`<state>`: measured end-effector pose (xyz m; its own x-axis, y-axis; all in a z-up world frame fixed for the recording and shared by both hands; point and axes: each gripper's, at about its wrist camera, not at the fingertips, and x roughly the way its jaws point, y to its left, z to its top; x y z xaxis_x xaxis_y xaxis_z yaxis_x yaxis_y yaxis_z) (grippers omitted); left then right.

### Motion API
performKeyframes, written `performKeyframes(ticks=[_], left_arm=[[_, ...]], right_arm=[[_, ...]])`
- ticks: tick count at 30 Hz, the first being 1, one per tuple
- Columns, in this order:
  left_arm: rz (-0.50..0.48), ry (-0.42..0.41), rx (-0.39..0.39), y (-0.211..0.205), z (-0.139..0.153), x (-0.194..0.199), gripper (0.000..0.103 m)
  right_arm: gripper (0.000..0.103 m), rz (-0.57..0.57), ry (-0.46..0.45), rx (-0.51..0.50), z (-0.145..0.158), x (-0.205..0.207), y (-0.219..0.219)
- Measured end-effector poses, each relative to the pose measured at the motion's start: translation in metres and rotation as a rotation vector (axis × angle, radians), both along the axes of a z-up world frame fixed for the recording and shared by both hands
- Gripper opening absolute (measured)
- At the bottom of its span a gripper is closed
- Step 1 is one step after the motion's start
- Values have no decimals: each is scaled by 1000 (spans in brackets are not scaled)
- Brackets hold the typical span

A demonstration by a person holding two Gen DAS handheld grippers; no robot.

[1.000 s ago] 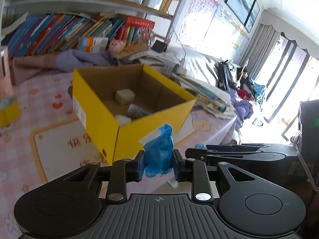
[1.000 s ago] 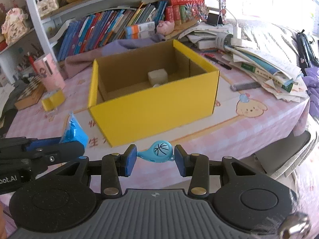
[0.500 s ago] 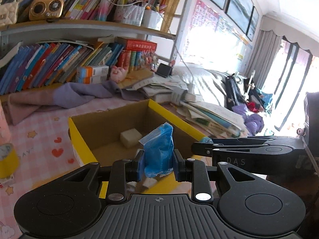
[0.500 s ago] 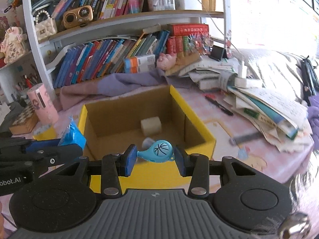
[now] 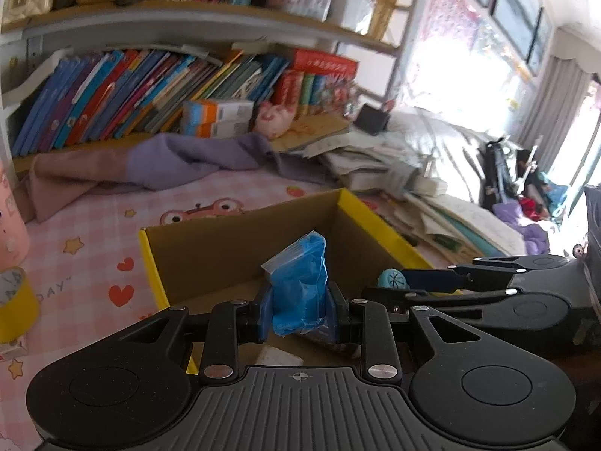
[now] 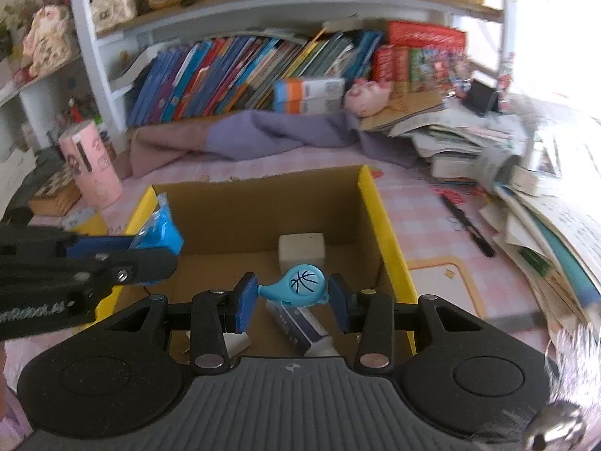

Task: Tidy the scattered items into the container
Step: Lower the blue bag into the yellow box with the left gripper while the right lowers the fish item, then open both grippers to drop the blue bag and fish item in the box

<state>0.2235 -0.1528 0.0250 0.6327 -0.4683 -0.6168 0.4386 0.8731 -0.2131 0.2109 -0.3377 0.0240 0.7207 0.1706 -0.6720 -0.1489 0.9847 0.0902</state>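
Observation:
My left gripper (image 5: 300, 310) is shut on a crumpled blue plastic packet (image 5: 298, 285) and hangs over the open yellow cardboard box (image 5: 152, 263). My right gripper (image 6: 295, 300) is shut on a light-blue whistle with a basketball print (image 6: 296, 285), also above the box (image 6: 390, 248). Inside the box lie a white block (image 6: 301, 250), a tube (image 6: 300, 325) and a small white piece (image 6: 236, 340). In the right wrist view the left gripper (image 6: 157, 251) with its packet (image 6: 157, 225) sits over the box's left wall. In the left wrist view the right gripper (image 5: 402, 285) shows at the right with the whistle (image 5: 392, 280).
The box stands on a pink patterned tablecloth (image 6: 432, 233). A pink cup (image 6: 92, 163) and a yellow tape roll (image 5: 15, 310) are to the left. Purple cloth (image 6: 270, 135) and bookshelves lie behind. A stack of books and papers (image 6: 526, 195) and a black pen (image 6: 467, 225) are to the right.
Both grippers have moved forward from in front of the box's near wall to above its open top, each still holding its item. The box's inside now fills the lower views.

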Motion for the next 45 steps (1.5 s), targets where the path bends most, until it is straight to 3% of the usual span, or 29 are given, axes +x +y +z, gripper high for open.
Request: performKeyframes(ticks=[10, 21, 28, 38, 41, 43, 45], left_arm=[[27, 73, 137, -24, -18, 47, 27], [-25, 124, 277, -55, -42, 80, 27], [-38, 149, 296, -59, -47, 82, 27], [-33, 127, 287, -58, -45, 80, 28], [-27, 115, 286, -55, -42, 78, 30], [-21, 103, 287, -53, -39, 75, 41], [3, 80, 288, -49, -36, 72, 53]], right_arm=[[39, 176, 108, -18, -28, 54, 5], [40, 305, 198, -66, -45, 85, 16], [40, 356, 273, -86, -54, 88, 23], [40, 359, 274, -100, -54, 88, 25], [40, 353, 270, -103, -54, 88, 25], [43, 345, 257, -105, -52, 87, 24], [60, 333, 237, -102, -49, 85, 23]])
